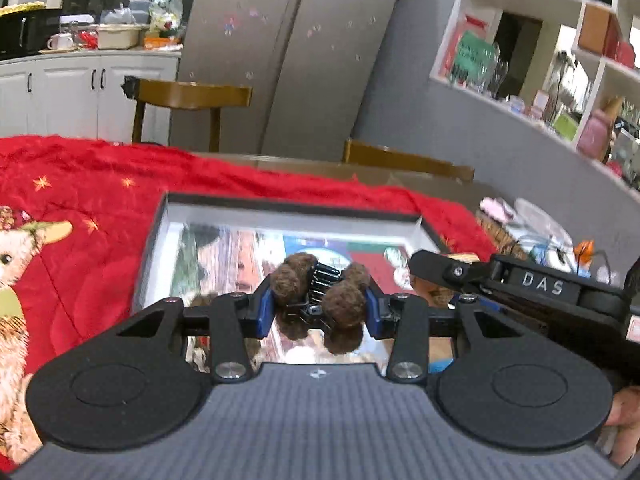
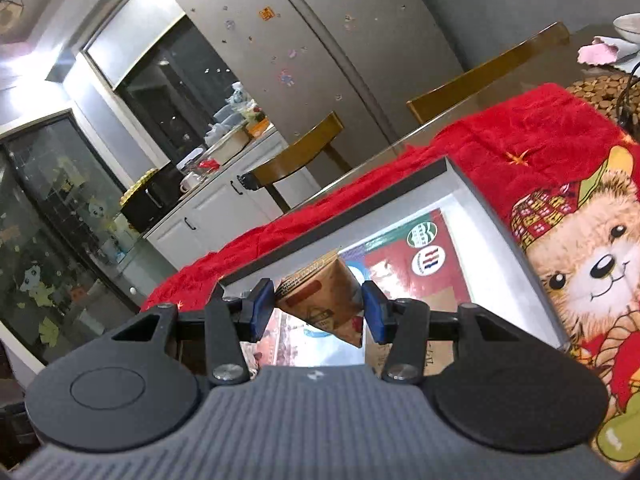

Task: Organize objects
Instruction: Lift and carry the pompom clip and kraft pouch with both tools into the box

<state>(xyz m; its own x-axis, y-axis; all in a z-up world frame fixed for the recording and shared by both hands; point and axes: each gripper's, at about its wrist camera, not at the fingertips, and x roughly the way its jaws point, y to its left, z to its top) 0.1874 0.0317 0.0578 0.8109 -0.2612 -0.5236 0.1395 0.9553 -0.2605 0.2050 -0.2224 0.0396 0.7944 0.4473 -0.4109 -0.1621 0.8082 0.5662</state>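
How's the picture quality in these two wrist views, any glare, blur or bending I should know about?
Left wrist view: the box floor mirrors bright light behind the brown hair claw, and the shelves at right look smeared and bowed. Right wrist view: blown-out glare in the top left corner, the fridge curves with the fisheye, while the small carton between the fingers is fairly sharp.

A black claw hair clip with brown fuzzy pompoms (image 1: pixel 320 300) hangs above the shallow black-rimmed, white-walled box (image 1: pixel 280 216) on the red blanket. A brown printed paper packet (image 2: pixel 324 300), tilted with one corner down, hangs over the same box, toward its 6 o'clock side.
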